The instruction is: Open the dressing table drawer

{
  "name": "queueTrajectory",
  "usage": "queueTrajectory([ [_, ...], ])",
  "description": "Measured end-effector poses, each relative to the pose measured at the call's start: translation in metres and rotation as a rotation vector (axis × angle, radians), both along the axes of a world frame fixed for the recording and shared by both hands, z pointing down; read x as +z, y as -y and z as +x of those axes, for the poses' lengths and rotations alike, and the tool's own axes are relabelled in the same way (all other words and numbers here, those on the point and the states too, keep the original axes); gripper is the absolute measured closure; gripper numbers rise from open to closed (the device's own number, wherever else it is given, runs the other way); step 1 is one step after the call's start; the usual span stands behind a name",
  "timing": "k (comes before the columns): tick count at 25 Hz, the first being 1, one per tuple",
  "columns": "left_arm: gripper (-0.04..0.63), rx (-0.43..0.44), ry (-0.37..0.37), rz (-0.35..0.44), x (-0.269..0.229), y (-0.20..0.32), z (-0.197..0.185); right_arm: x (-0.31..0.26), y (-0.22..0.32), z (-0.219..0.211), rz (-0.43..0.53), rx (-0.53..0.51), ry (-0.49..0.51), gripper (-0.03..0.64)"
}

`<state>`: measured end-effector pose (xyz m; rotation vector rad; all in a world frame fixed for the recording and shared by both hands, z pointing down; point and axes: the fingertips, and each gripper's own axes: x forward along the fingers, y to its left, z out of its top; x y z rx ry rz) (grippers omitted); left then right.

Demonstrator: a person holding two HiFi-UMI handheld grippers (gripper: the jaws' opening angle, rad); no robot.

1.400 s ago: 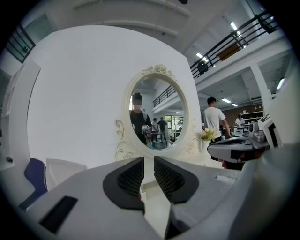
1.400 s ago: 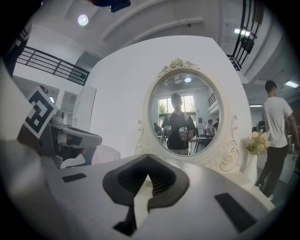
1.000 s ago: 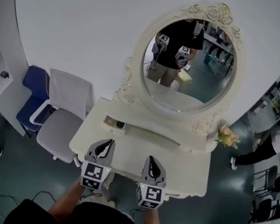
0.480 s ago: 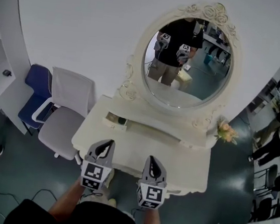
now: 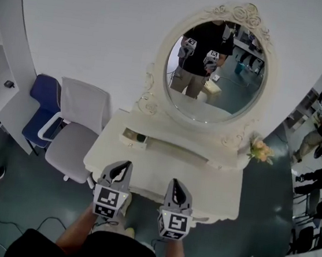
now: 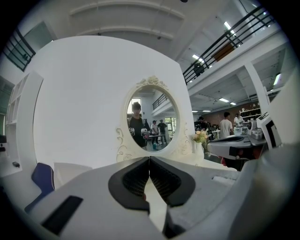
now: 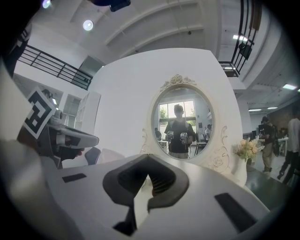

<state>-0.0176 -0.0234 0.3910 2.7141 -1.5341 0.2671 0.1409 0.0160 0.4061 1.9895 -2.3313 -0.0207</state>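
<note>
**Both grippers closed and empty at the front of the bench**

Head view: the white bench (image 5: 215, 187) stands against the wall under an oval mirror (image 5: 217, 74). The left gripper (image 5: 125, 164) and the right gripper (image 5: 175, 182) are held side by side and apart, pointing toward the mirror; seen from above, their tips lie over the bench's front edge. On the raised shelf at the back left, a small drawer (image 5: 129, 137) stands pulled out with something dark inside; the front face of the bench is hidden from here. Flowers (image 5: 261, 152) stand at the back right corner. A white chair (image 5: 75, 138) is just left of the bench, with a blue chair (image 5: 41, 110) beyond it.

Left gripper view: the jaws meet at their tips with nothing between them. Past them are the bench top, the mirror and the flowers; the right gripper shows at the right edge.

Right gripper view: the jaws are together at the tips and empty. The mirror is straight ahead and reflects the person with both grippers raised; the flowers are to its right, and the left gripper is at the left edge.
</note>
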Motion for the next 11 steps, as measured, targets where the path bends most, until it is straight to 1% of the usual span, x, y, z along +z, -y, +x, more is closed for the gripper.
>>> queueTrajectory([
  [11, 0.591, 0.01, 0.003, 0.004, -0.0014, -0.0034, 0.0031, 0.0067, -0.003, 0.0056, 0.006, 0.008, 0.001, 0.618],
])
